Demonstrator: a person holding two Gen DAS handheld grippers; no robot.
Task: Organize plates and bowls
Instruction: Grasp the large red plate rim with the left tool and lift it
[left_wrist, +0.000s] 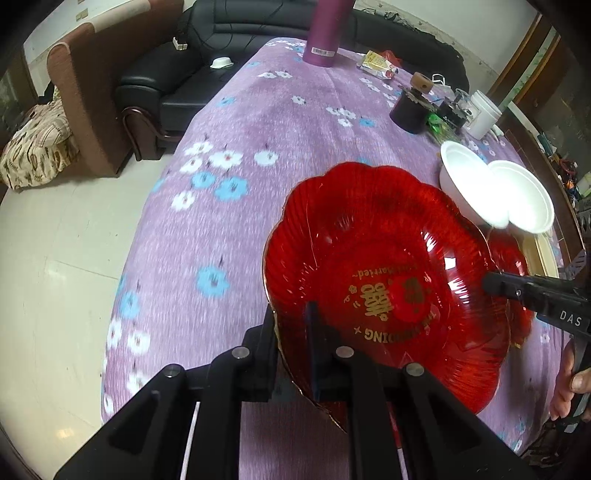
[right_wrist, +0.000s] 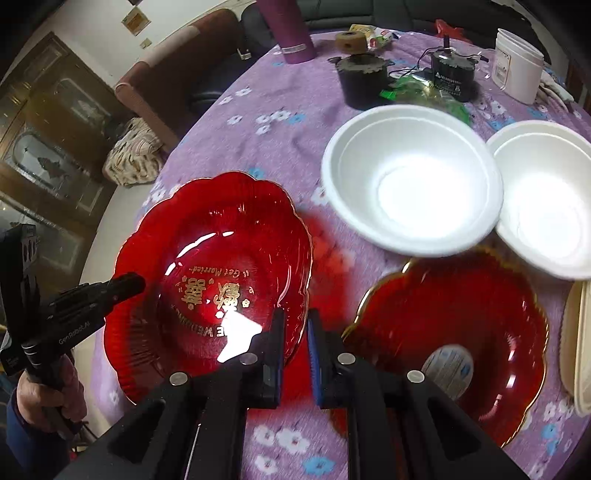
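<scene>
My left gripper (left_wrist: 293, 325) is shut on the near rim of a red scalloped plate with gold lettering (left_wrist: 388, 280) and holds it tilted above the purple flowered tablecloth (left_wrist: 229, 206). That plate (right_wrist: 221, 266) and the left gripper (right_wrist: 125, 284) show at the left in the right wrist view. My right gripper (right_wrist: 295, 328) is empty, its jaws a narrow gap apart, between that plate and a second red plate (right_wrist: 454, 332) lying on the cloth. Two white foam bowls (right_wrist: 410, 184) (right_wrist: 546, 199) sit behind; they also show in the left wrist view (left_wrist: 469, 184) (left_wrist: 524, 199).
At the far side stand a purple bottle (left_wrist: 327, 33), a dark round device (right_wrist: 364, 79), a black motor with wires (right_wrist: 452, 77) and a white jar (right_wrist: 517, 66). Cream plates (right_wrist: 580, 343) are stacked at the right edge. A sofa (left_wrist: 166, 81) stands beyond the table.
</scene>
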